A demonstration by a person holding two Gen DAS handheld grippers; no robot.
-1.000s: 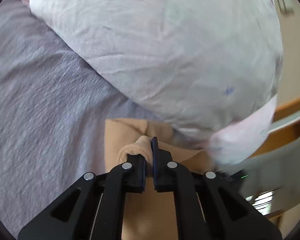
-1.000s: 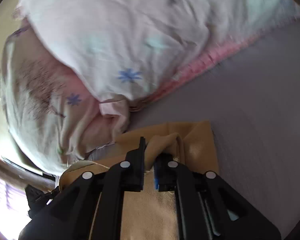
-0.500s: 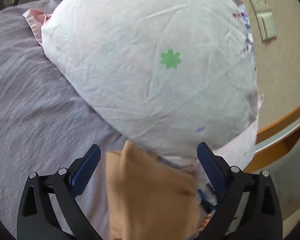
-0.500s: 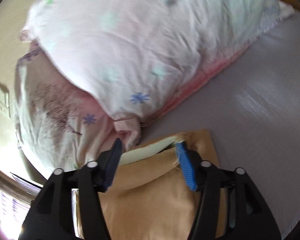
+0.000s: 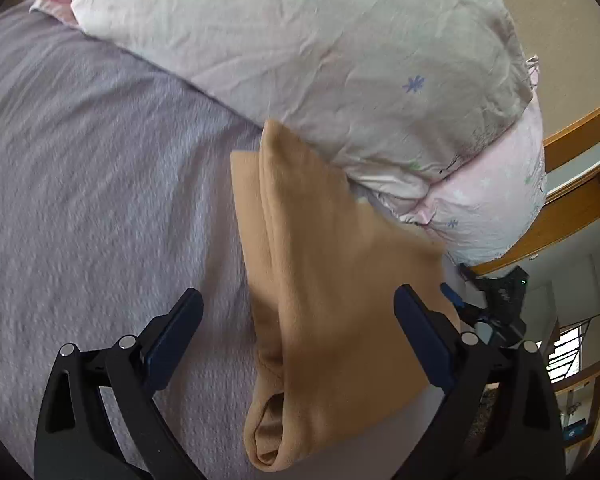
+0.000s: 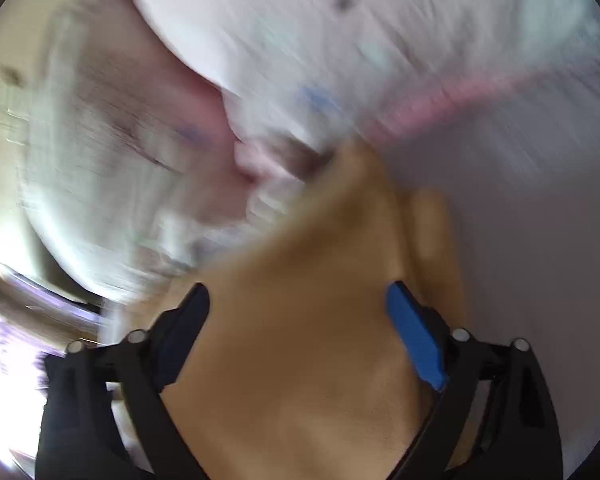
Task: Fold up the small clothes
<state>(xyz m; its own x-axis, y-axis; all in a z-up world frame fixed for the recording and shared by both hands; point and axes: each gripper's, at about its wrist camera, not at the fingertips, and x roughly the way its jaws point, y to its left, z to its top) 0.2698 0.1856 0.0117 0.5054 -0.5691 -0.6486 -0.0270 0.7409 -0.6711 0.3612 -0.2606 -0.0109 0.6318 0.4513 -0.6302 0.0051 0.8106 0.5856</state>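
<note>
the tan garment lies folded on the lavender bedsheet, its far end tucked against the near edge of the white pillow, which is printed with small blue and green motifs. a second, pinkish pillow sits under the white one at the right. the garment runs from the pillow toward the camera, with layered fold edges along its left side and an open, tube-like hem at the near end.

the left claw has its two fingers spread wide apart, one on each side of the garment, gripping nothing; whether they touch the fabric cannot be told. part of the right claw shows at the right, just beyond the garment's right edge. a wooden bed frame shows at the far right.

the right wrist view is heavily blurred. the right claw is also spread apart, its dark finger at the left and its blue-padded finger at the right, with the tan garment filling the space between and below them. the pillows appear as pale smears beyond, and the bedsheet lies to the right.
</note>
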